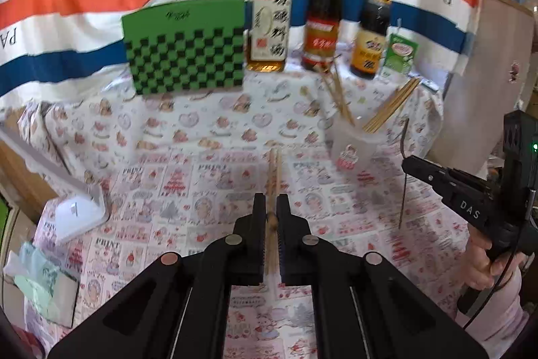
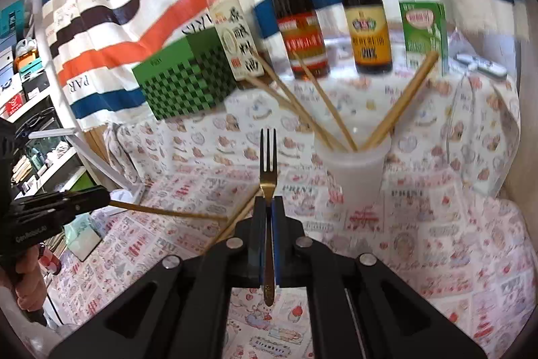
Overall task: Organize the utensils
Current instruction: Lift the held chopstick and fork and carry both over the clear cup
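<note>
Left wrist view: left gripper [image 1: 271,207] clamped on a pair of wooden chopsticks [image 1: 274,170], tips pointing toward 12 o'clock over the printed tablecloth [image 1: 201,177]. At 2 o'clock, a translucent cup [image 1: 353,143] holding more chopsticks [image 1: 390,105] fanned outward; behind it a row of three sauce bottles [image 1: 321,26] and a green carton [image 1: 400,56] (labels blurred). At 10 o'clock, a green checkered box [image 1: 185,49] against the striped cloth. At 3 o'clock, the right gripper [image 1: 408,165] pinching a thin dark utensil hanging edge-on. Right wrist view: right gripper [image 2: 268,204] closed on a gold fork [image 2: 268,164], tines toward 12 o'clock, cup [image 2: 353,170] at 1 o'clock, well apart from the fork. Left gripper [image 2: 106,197] at 9 o'clock, gripping chopsticks [image 2: 168,211].
</note>
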